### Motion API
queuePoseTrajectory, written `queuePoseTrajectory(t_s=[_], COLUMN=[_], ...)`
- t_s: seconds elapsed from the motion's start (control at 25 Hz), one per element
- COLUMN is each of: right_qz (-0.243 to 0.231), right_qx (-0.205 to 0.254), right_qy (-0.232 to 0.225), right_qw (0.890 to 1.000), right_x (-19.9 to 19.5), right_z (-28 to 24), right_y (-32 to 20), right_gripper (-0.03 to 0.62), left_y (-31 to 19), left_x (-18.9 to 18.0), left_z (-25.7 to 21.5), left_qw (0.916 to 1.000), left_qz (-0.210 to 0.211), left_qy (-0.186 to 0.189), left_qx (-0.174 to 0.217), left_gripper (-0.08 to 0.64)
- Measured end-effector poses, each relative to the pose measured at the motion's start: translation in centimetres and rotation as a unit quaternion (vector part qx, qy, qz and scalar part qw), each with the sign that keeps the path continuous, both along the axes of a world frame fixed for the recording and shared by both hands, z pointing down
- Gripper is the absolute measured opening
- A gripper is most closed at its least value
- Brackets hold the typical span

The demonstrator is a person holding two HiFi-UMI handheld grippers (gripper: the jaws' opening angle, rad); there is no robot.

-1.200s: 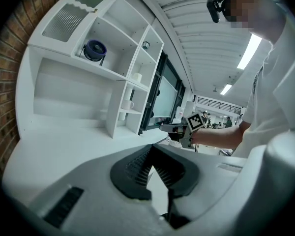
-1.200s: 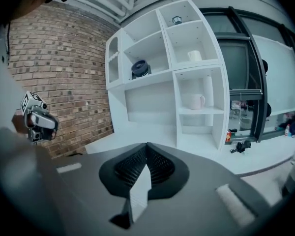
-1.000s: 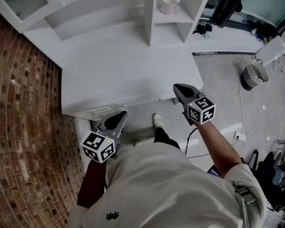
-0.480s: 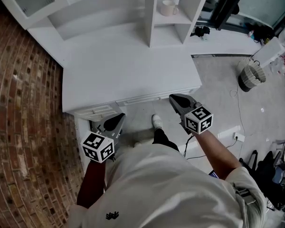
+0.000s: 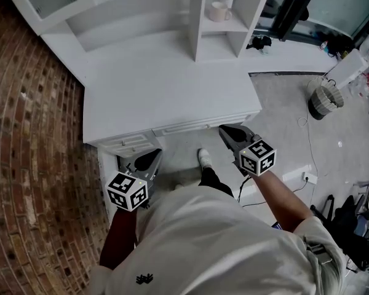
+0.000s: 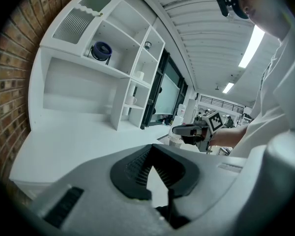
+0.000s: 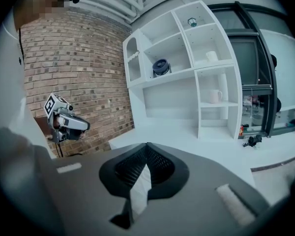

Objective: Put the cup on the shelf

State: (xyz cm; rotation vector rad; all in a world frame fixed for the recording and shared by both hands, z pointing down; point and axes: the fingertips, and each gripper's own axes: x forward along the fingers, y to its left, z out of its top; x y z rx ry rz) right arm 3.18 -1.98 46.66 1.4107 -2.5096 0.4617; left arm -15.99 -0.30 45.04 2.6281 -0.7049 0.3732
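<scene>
Cup (image 5: 219, 11) tiny, distant, in shelf (image 5: 197, 26) compartment

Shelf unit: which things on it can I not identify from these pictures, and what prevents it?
On the shelf unit:
- Dark round object: too small in both gripper views to say what it is.
- Small item, highest up: too small in both gripper views.
- White item above the cup: too small and distorted in the right gripper view.
- Cup: whether it is empty. It is too small in the head view and seen side-on in the right gripper view.
</scene>
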Motion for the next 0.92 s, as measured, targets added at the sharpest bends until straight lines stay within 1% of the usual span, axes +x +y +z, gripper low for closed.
queuePoseTrajectory(t_s=[0.32, 0.64, 0.92], right_qz=[-0.007, -0.024, -0.041], right_qx=[0.003, -0.001, 0.007], right_qy=[0.006, 0.008, 0.024], right_qw=[1.0, 1.0, 0.999], right_x=[-1.1, -2.8, -4.1], right_z=[-0.2, 0.1, 0.2], right_y=[0.2, -0.1, -1.0], right_gripper=[0.011, 0.011, 0.011], left_y=[0.5, 0.7, -0.1], left_x=[-1.0, -2.8, -3.1], left_z=[0.1, 1.0, 1.7], left_qw=[1.0, 0.9997, 0.9996], left_qz=[-0.003, -0.019, -0.02], left_qy=[-0.001, 0.0, -0.002], left_qx=[-0.001, -0.012, -0.018], left_gripper=[0.006, 0.006, 0.006])
